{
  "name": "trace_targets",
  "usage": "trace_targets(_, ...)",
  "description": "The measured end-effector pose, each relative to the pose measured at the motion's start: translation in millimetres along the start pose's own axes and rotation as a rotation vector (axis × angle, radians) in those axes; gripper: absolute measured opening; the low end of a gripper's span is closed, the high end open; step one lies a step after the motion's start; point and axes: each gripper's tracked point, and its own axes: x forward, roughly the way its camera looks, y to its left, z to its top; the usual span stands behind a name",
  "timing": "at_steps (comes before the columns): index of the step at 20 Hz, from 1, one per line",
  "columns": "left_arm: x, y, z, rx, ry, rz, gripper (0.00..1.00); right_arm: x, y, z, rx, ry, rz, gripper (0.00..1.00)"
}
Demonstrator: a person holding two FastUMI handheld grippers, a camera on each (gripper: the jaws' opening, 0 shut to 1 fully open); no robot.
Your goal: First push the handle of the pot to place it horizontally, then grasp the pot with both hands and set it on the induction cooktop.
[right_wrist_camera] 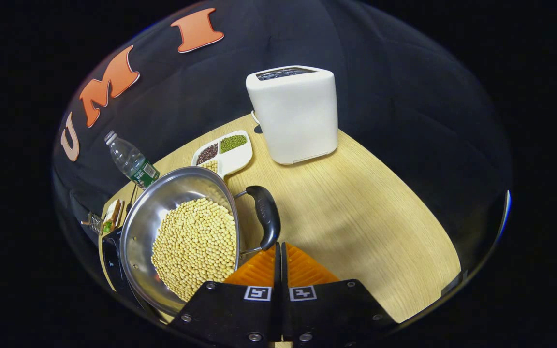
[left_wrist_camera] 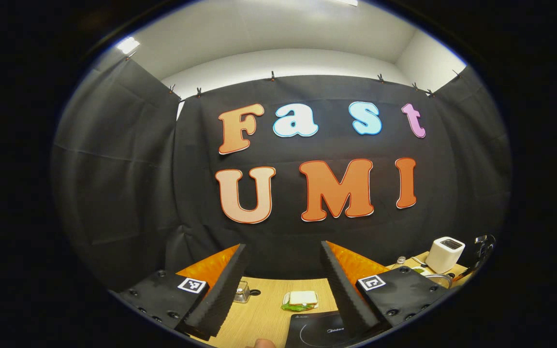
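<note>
1. Two grippers, one pot: our right gripper [right_wrist_camera: 278,249] has its fingers pressed together on nothing, tips just at the near end of the pot's black handle [right_wrist_camera: 265,212].
2. We see the pot [right_wrist_camera: 162,208], steel and heaped with soybeans [right_wrist_camera: 195,246], on the wooden table [right_wrist_camera: 356,212], its far rim close beside the induction cooktop [right_wrist_camera: 111,263].
3. Our left gripper [left_wrist_camera: 283,280] hangs spread wide and empty, aimed at the booth wall, the cooktop below it.
4. We judge the handle push is the step in hand; next, a nudge sideways, then both grippers take hold of the pot.
</note>
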Motion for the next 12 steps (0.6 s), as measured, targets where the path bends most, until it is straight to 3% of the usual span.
trace_targets(4,12.7,-49.6,-35.1,-0.030,0.049,-0.077,0.98,-23.3,-25.3,20.6,0.035,-0.080,-0.055,0.00)
trace_targets(8,24.7,-111.4,-88.6,-0.066,0.117,-0.148,0.99,-51.7,-21.6,38.4,0.076,-0.171,-0.005,0.00)
trace_targets(12,23.2,-189.8,-152.8,-0.115,0.215,-0.243,0.98,-75.5,-2.3,58.6,0.023,-0.275,0.067,0.03)
